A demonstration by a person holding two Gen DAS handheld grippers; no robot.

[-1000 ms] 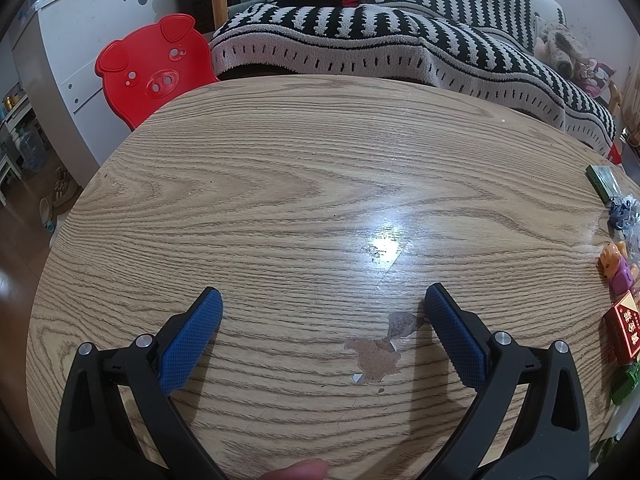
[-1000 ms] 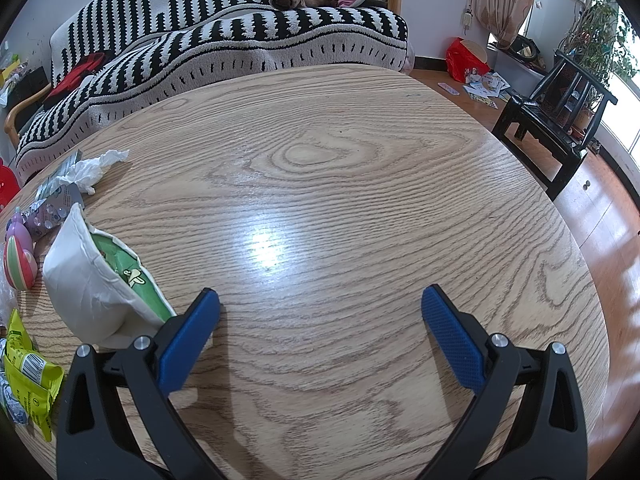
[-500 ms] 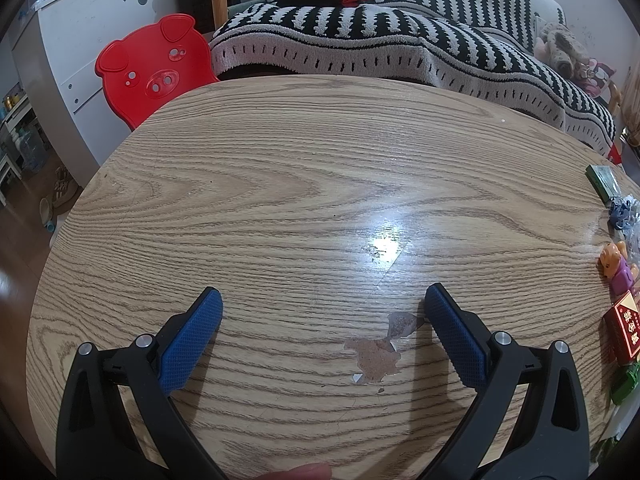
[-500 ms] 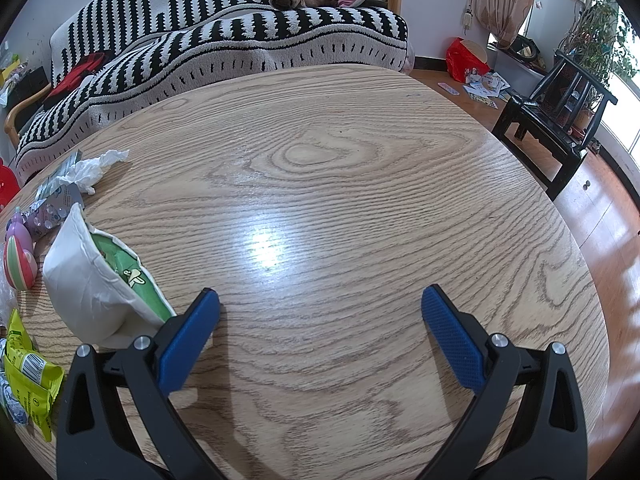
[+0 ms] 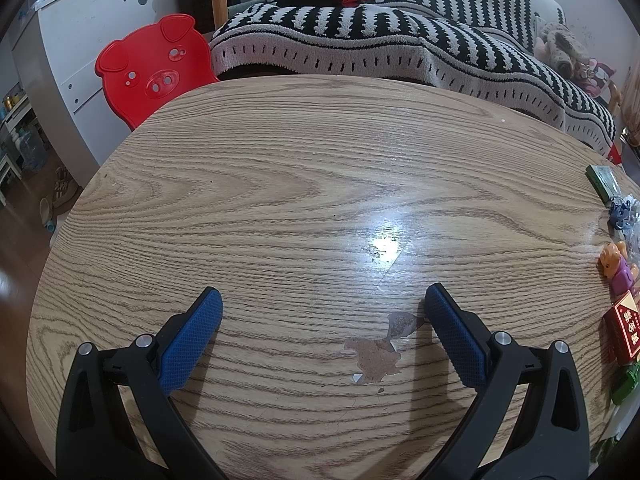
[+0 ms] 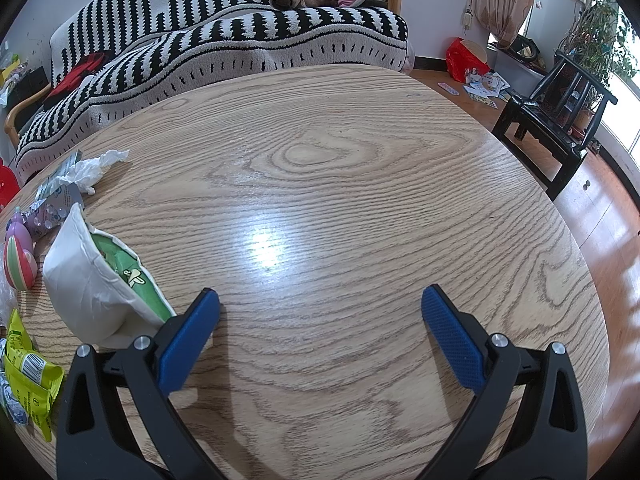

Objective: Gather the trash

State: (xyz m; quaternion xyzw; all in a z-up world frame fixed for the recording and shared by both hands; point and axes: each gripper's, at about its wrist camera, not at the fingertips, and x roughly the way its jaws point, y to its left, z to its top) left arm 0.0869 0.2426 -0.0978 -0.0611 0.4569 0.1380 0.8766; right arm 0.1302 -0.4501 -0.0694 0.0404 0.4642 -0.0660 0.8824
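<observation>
Left wrist view
Left gripper [image 5: 320, 312]: spread wide, blue pads far apart, nothing between them; it hangs low over the wooden table [image 5: 280, 184].
Table surface: a worn brown patch [image 5: 374, 356] lies between the fingers, nearer the right-hand one, beside a bright glare spot.
Trash, right rim: a green packet [image 5: 604, 182], a crumpled bluish wrapper [image 5: 622, 210], a small orange-and-purple figure [image 5: 618, 270] and a red box [image 5: 628, 328] lie along the table's edge, well apart from the gripper.
Behind the table: a red pig-faced chair back [image 5: 156, 72], a striped black-and-white sofa cover [image 5: 400, 36], a white cabinet [image 5: 92, 40].

Right wrist view
Right gripper [image 6: 320, 312]: equally wide open, holding nothing, above bare wood.
Trash, left side: a white paper bag with green print [image 6: 92, 284] lies just beside the left-hand finger; whether they touch cannot be told.
Further left: yellow-green snack wrappers [image 6: 28, 372] at the near edge, a pink striped ball [image 6: 18, 264], a blister pack [image 6: 52, 212], a crumpled white tissue [image 6: 96, 168].
Background: the same striped sofa, a black wooden chair [image 6: 556, 108], a red bag [image 6: 464, 60] on the floor.
</observation>
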